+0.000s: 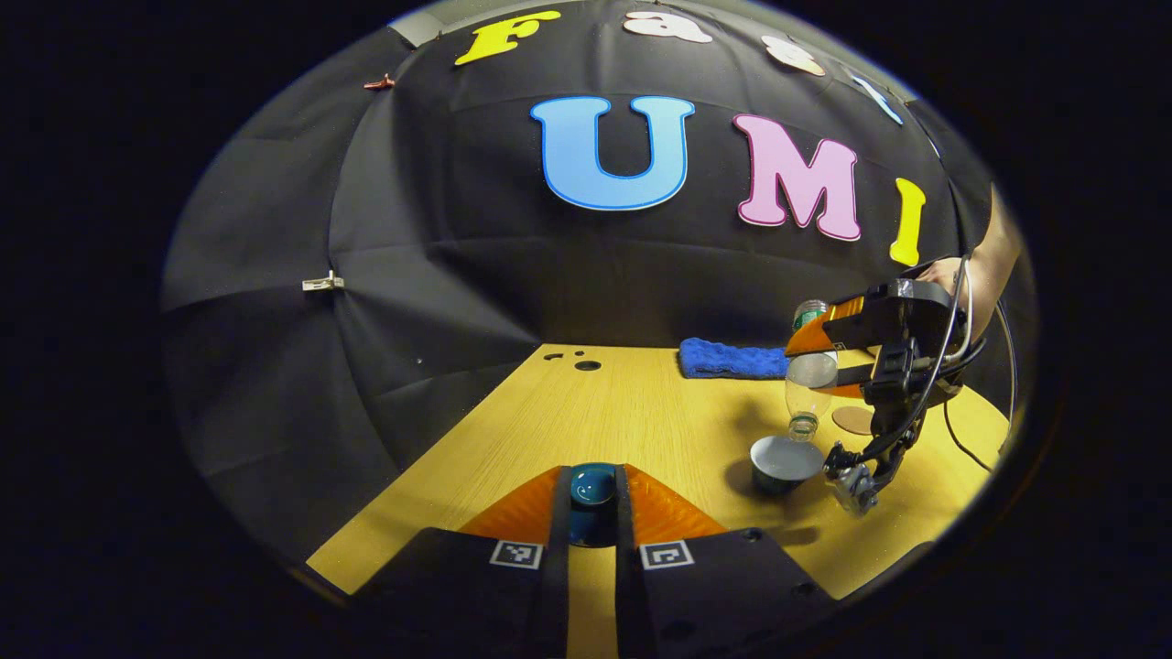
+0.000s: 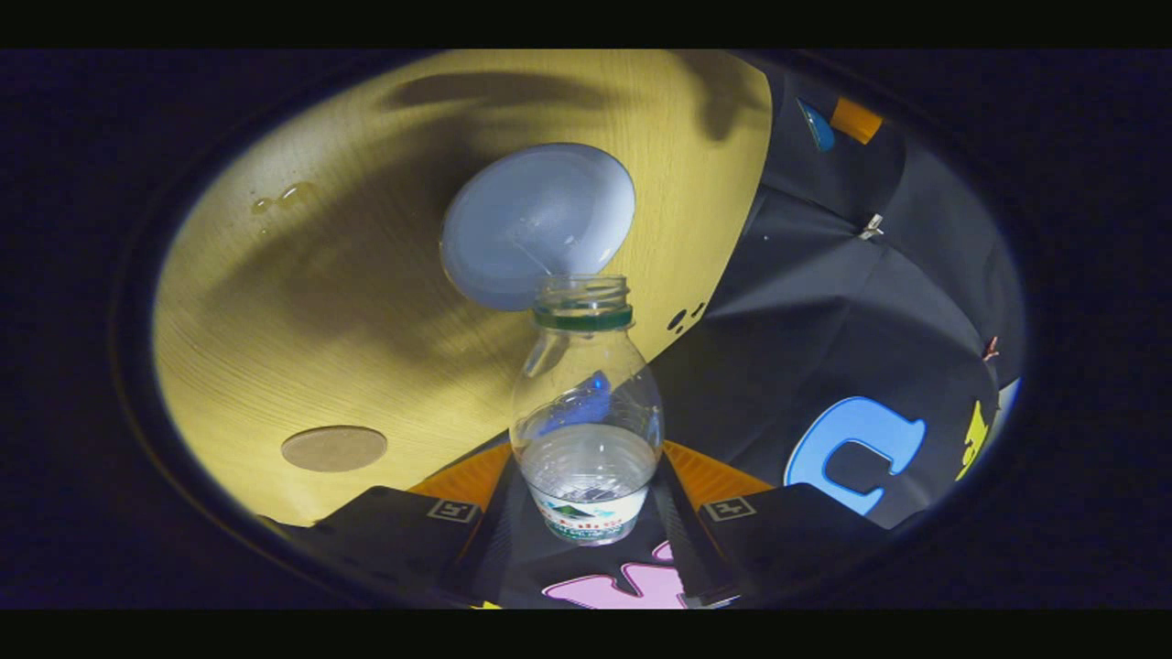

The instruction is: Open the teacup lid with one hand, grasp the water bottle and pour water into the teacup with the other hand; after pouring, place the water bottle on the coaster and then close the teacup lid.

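Observation:
In the left gripper view my left gripper [image 1: 593, 514] is shut on the dark teal teacup lid [image 1: 592, 485], held low over the wooden table's near side. The open teacup [image 1: 786, 460], teal outside and pale inside, stands to the right. Above it my right gripper [image 1: 829, 352] holds the clear water bottle [image 1: 809, 380] tipped neck down toward the cup. In the right gripper view my right gripper [image 2: 586, 513] is shut on the bottle [image 2: 586, 412], its uncapped mouth over the rim of the cup [image 2: 536, 224]. A little water lies in the bottle. The round coaster [image 2: 333, 448] sits beside the cup.
A folded blue towel [image 1: 732, 359] lies at the table's back edge. The coaster [image 1: 853, 419] lies behind the cup, under a person's hand [image 1: 984, 275] and cable. Small holes [image 1: 586, 364] mark the table's far end. Water drops [image 2: 288, 194] lie on the table [image 2: 275, 348].

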A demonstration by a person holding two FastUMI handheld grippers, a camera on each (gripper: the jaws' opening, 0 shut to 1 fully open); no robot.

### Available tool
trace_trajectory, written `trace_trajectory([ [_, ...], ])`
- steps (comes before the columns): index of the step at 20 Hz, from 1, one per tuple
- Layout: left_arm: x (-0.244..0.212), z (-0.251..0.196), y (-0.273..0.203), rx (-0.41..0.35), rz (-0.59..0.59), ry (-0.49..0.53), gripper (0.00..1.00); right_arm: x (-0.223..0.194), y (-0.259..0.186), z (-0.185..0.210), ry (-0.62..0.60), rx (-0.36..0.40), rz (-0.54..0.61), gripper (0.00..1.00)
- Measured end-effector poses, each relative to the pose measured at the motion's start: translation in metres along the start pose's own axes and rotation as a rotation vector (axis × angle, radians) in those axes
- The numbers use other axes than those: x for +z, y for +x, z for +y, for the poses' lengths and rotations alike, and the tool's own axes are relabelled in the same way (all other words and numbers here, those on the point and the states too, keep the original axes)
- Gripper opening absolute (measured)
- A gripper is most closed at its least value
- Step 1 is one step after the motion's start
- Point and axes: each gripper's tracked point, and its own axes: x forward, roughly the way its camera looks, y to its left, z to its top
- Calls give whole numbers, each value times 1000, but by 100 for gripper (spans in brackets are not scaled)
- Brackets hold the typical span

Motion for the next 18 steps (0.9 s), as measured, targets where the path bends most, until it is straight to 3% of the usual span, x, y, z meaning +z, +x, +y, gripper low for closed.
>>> trace_trajectory([
  [5, 3, -9, -1, 8, -4, -8, 24, -2, -5, 9, 118, 24, 16, 73],
  [11, 16, -25, 0, 13, -12, -5, 21, -16, -14, 37, 585, 136, 91, 73],
  [14, 24, -38, 2, 14, -10, -10, 24, -34, -10, 45, 878, 192, 126, 73],
  [17, 37, -50, 1, 23, -11, 0, 21, -47, -5, 48, 1204, 243, 146, 74],
  [18, 42, -54, 0, 26, -11, 2, 24, -53, -5, 47, 1294, 249, 149, 74],
])
